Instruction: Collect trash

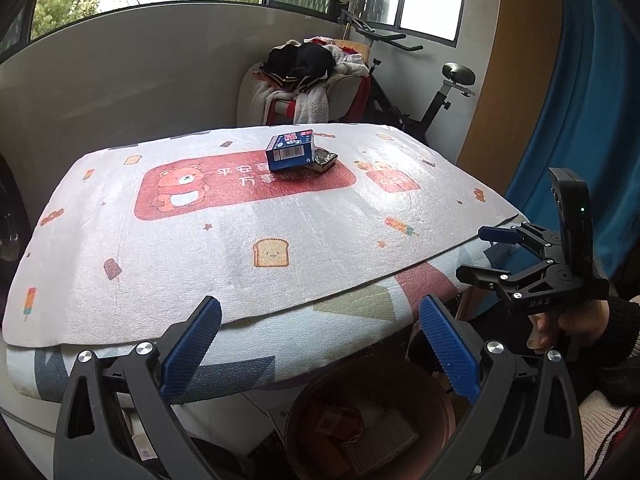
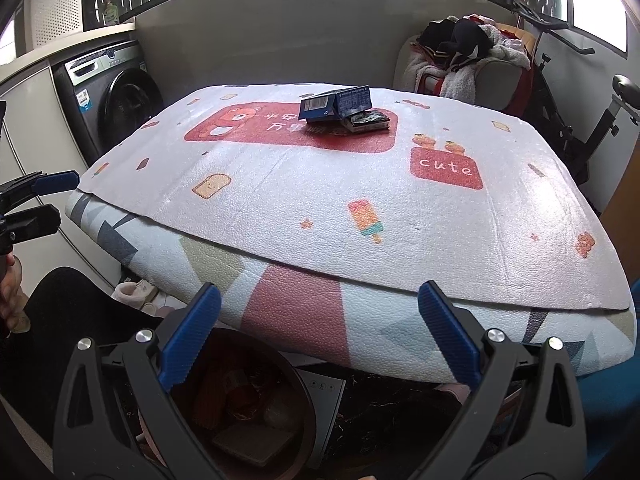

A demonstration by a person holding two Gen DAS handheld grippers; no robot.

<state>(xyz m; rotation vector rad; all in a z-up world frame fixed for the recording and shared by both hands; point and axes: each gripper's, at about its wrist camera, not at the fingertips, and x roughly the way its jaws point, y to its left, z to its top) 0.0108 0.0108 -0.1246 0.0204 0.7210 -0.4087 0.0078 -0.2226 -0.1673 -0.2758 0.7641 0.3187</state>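
Both grippers, the left gripper (image 1: 318,346) and the right gripper (image 2: 318,334), hang over the brown bin (image 2: 240,404) with fingers wide apart and empty, while the blue box (image 1: 290,151) and crumpled wrapper (image 1: 325,159) wait far across the worktop (image 1: 200,248).

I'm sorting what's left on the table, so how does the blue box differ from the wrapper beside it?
The blue box is a printed carton with a barcode that holds its shape; the wrapper is dark, shiny and crumpled. The blue box stands taller and leans over the wrapper's edge, while the wrapper lies flat. Both sit together on the red bear panel of the mat.
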